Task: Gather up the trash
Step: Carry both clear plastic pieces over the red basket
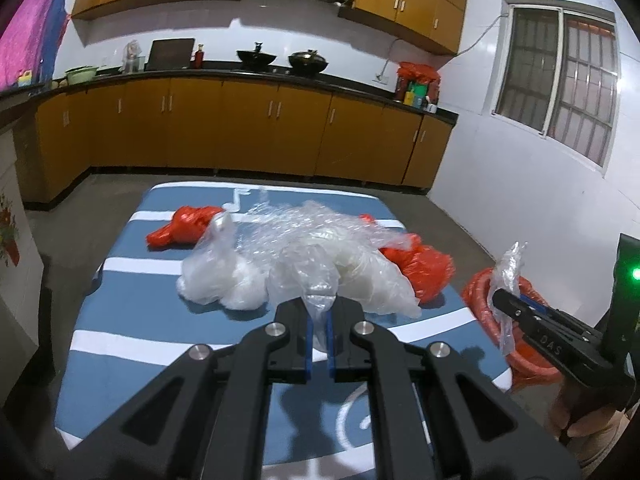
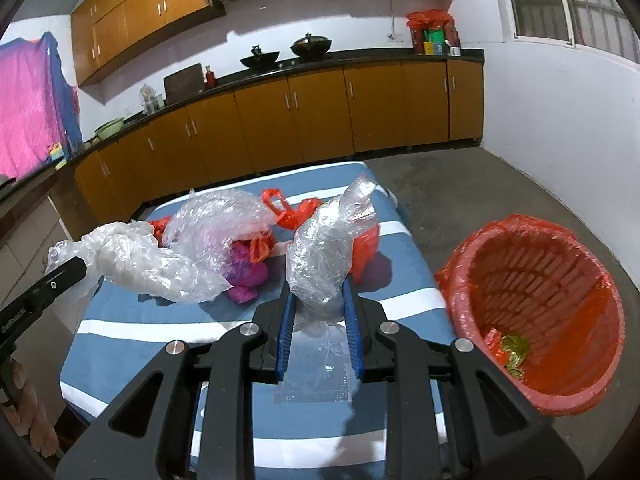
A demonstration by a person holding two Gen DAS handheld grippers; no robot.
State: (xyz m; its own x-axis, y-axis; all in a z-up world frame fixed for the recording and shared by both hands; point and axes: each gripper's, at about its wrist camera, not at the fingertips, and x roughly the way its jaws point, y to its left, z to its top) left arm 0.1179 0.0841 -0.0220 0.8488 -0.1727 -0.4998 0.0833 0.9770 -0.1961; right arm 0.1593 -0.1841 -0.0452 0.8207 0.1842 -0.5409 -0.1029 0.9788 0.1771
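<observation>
Now your left hand-held gripper (image 1: 319,312) is clenched on a clear bag (image 1: 296,268) above the tabletop (image 1: 132,320) — your right hand-held gripper (image 2: 320,300) grips bubble wrap (image 2: 324,256), bin (image 2: 536,320) at three o'clock.

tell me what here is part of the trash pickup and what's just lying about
Job:
- clear plastic bag in left tool
- bubble wrap in right tool
- red bags
- lined red bin

Lying about:
- woks
- green basin

Crinkly clear plastic bags (image 2: 320,256), matt striped cloth (image 2: 380,300), glossy red bin liner (image 2: 560,280)
</observation>
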